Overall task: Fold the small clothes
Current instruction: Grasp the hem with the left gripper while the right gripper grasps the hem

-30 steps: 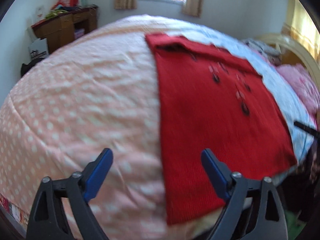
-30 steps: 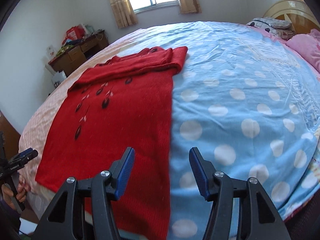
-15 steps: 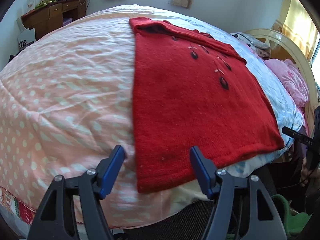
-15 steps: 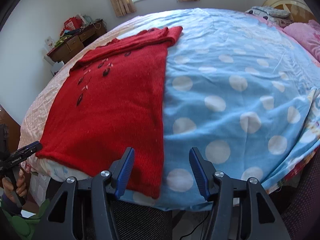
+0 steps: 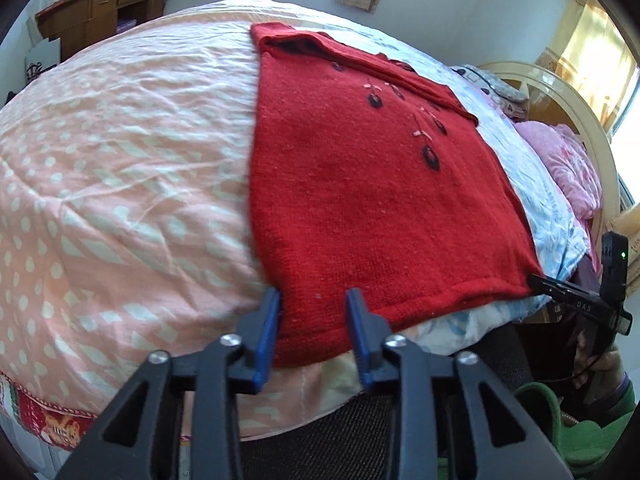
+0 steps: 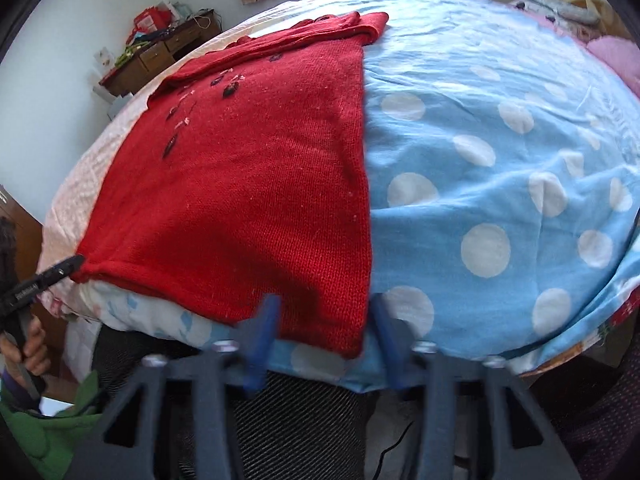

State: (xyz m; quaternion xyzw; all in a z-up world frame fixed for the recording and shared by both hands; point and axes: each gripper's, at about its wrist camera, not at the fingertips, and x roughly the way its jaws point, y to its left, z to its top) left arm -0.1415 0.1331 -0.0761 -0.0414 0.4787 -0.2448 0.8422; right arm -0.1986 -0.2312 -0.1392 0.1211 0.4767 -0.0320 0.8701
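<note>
A red knit sweater (image 5: 360, 184) with dark embroidered flowers lies flat on the bed, its sleeves folded across the top; it also shows in the right wrist view (image 6: 256, 168). My left gripper (image 5: 314, 304) is open, its blue fingers straddling the sweater's near left hem corner at the bed edge. My right gripper (image 6: 326, 310) is open, its fingers straddling the near right hem corner. Each gripper's tip shows in the other's view at the opposite corner.
The bed has a pink dotted cover (image 5: 120, 160) on the left and a blue polka-dot cover (image 6: 500, 160) on the right. A wooden desk (image 5: 100, 4) stands by the far wall. Pink pillows (image 5: 568, 168) and a headboard are at right.
Both grippers have come down and in to the sweater's near hem corners. The left gripper's fingers have narrowed around the corner. The sweater has not moved.
</note>
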